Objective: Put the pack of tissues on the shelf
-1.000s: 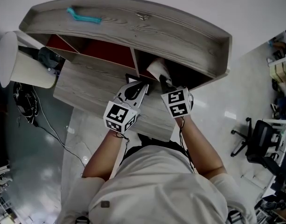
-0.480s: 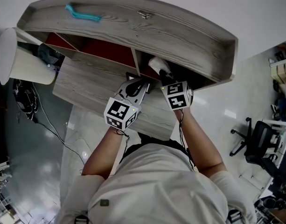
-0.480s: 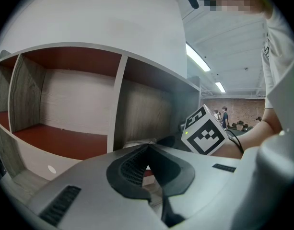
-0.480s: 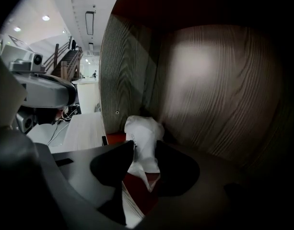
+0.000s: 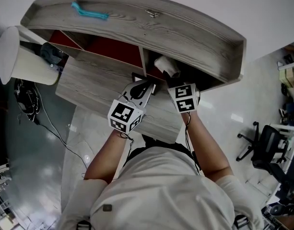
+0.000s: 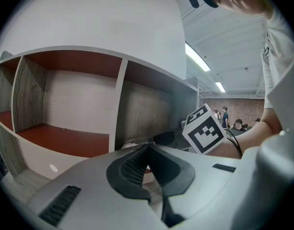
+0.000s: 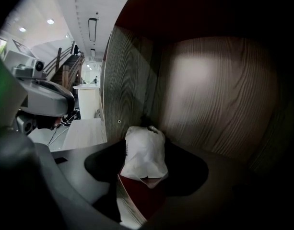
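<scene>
The white pack of tissues (image 7: 145, 153) lies on the red floor of the shelf's right-hand compartment, close to the grey divider wall. My right gripper (image 7: 149, 150) reaches into that compartment with the pack between its jaws; they are opening and stand clear of it on both sides. The head view shows the pack (image 5: 167, 66) just under the shelf's top board, ahead of the right gripper (image 5: 171, 79). Outside the shelf, my left gripper (image 5: 146, 86) hovers over the wooden board, shut and empty. In its own view the left gripper (image 6: 147, 152) faces the open compartments.
The grey wooden shelf (image 5: 137, 30) carries a blue object (image 5: 89, 12) and a small metal piece (image 5: 153, 14) on top. A wooden board (image 5: 96, 87) juts out below it. A white rounded object (image 5: 19, 63) stands at the left, an office chair (image 5: 269, 143) at the right.
The right gripper has pushed the pack deeper into the right compartment, and the pack now rests on the shelf floor with the jaws spread. The left gripper has barely moved.
</scene>
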